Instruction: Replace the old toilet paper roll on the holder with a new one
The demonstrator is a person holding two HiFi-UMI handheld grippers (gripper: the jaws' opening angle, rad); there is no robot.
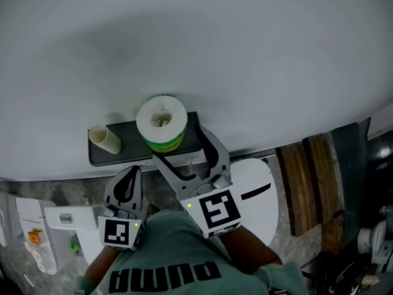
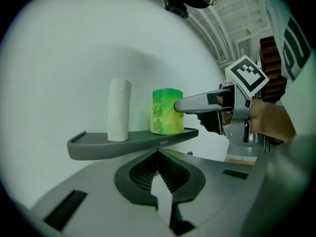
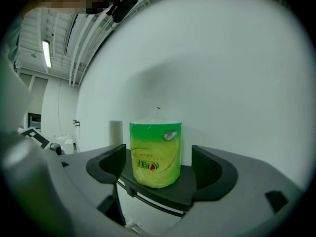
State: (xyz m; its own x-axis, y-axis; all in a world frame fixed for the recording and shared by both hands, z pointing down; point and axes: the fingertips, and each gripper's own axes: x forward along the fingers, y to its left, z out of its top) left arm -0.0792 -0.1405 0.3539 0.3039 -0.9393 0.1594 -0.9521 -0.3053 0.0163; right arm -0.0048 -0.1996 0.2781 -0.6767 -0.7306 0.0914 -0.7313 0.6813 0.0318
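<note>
A new toilet paper roll (image 1: 161,123) in green wrap stands upright on the dark grey wall shelf (image 1: 132,155). An empty cardboard tube (image 1: 104,139) stands at the shelf's left end. My right gripper (image 1: 178,144) is open, one finger on each side of the roll, and neither pad touches it. In the right gripper view the roll (image 3: 154,152) sits between the fingers (image 3: 106,164), on the shelf (image 3: 173,189). My left gripper (image 1: 127,177) hangs below the shelf's front edge, shut and empty. The left gripper view shows the tube (image 2: 119,110), the roll (image 2: 165,111) and the shelf (image 2: 128,143).
A plain white wall (image 1: 196,42) backs the shelf. Below right is a white toilet lid (image 1: 258,192), with wooden slats (image 1: 304,186) beside it. White fixtures (image 1: 61,220) stand at lower left. The person's green sleeve (image 1: 166,257) fills the bottom middle.
</note>
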